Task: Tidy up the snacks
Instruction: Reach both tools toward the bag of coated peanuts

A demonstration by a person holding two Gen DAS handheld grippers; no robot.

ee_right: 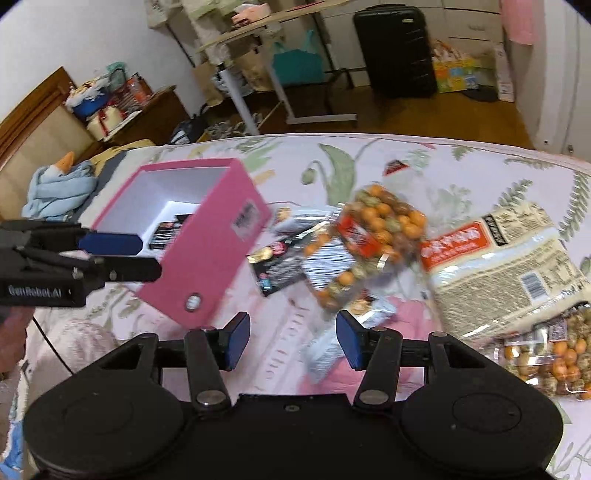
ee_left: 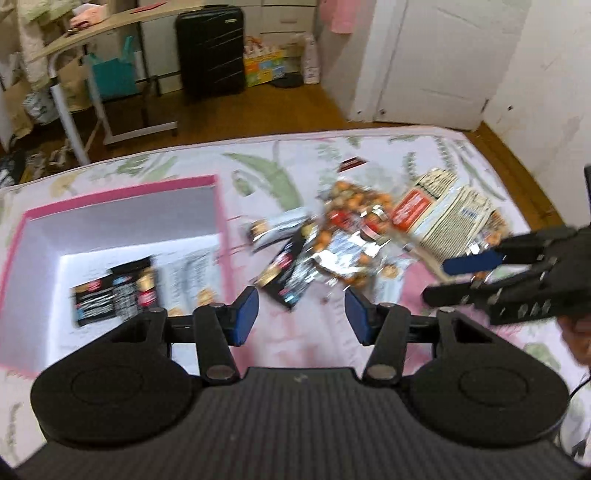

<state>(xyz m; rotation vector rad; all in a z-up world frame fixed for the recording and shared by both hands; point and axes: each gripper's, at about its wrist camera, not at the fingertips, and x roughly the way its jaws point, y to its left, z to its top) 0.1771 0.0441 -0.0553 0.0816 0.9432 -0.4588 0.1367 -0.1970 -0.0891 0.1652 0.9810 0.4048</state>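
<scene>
A floral bedsheet [ee_right: 280, 354] covers the bed; snack packets [ee_right: 373, 236] lie heaped right of the pink box [ee_right: 207, 258]. Both the left gripper [ee_left: 301, 314] and right gripper [ee_right: 291, 339] hang over it, jaws wide, holding nothing. Far off stand a black suitcase [ee_left: 210, 48], a desk [ee_left: 92, 29] and a white door [ee_left: 443, 55].

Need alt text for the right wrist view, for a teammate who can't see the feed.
The right tongs hang open and empty above a floral bedspread, facing a loose heap of snack packets that includes a clear bag of orange and green coated nuts and a large beige bag with an orange label. An open pink cardboard box holding a few packets sits at left.
</scene>
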